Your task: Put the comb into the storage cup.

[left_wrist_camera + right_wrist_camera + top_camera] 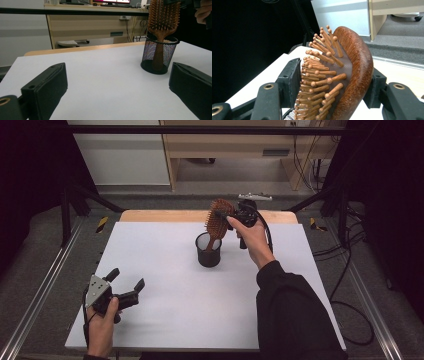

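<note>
Hairbrush (219, 216), a brown wooden paddle with peg bristles, already stands handle-down inside the black wire-mesh cup (208, 250). Above the cup, the right gripper (231, 215) brackets the head, jaws easing apart; release remains. The left gripper (126, 281) rests wide open, empty, well apart from the cup.

Light falls evenly from above on the white table (165, 270), which reads bright while the surroundings sink into near black at both sides of the high view. Shadows are soft and faint, just a weak one beneath the mesh cup (208, 251). The high view is a bit grainy and soft. In the left gripper view the near jaws blur, the table pale and slightly washed. In the right gripper view the hairbrush (342, 75) bristles are sharp, with a dull sheen on its wooden back; the left half is dark.
</note>
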The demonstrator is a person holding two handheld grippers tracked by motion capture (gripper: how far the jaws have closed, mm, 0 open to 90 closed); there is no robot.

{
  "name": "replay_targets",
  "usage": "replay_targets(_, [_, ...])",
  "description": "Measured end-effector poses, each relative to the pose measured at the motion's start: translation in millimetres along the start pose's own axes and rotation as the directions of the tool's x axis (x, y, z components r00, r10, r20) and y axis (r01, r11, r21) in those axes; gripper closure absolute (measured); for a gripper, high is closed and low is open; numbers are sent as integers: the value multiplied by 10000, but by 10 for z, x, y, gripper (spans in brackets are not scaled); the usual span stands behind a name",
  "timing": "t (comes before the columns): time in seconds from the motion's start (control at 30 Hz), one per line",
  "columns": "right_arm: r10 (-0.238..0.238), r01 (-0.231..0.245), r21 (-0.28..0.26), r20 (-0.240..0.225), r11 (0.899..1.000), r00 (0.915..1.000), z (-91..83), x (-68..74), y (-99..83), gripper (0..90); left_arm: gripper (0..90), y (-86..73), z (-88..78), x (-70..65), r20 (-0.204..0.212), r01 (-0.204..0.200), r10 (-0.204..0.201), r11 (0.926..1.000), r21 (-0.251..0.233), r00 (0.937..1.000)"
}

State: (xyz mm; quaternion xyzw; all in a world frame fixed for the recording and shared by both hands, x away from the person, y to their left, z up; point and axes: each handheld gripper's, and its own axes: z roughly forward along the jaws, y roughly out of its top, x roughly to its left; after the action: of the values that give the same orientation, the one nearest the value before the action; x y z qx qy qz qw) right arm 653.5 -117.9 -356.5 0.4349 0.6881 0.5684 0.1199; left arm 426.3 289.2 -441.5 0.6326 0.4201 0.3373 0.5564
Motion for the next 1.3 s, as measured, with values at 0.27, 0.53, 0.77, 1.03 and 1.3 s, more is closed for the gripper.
replay_targets(0.27, [-148,147,34,165,9999,9998,-1,16,-1,401,22,1,-2,2,12,-4,4,10000,0,10000])
replay_targets(0.53, [-212,213,-2,182,9998,9996,5,20,-4,401,22,3,-3,5,3,5,-5,10000,-10,10000])
replay_targets(0.77, [-255,254,8,194,9997,9995,-3,22,-8,398,22,3,-3,3,15,-13,13,10000,-14,10000])
replay_targets(1.03, [-334,333,43,295,9994,9990,-11,23,-11,383,22,3,-3,2,17,-21,21,10000,1,10000])
replay_targets(1.3, [-485,479,160,410,9987,9980,-12,26,-14,351,22,3,-3,1,38,-22,22,10000,5,10000])
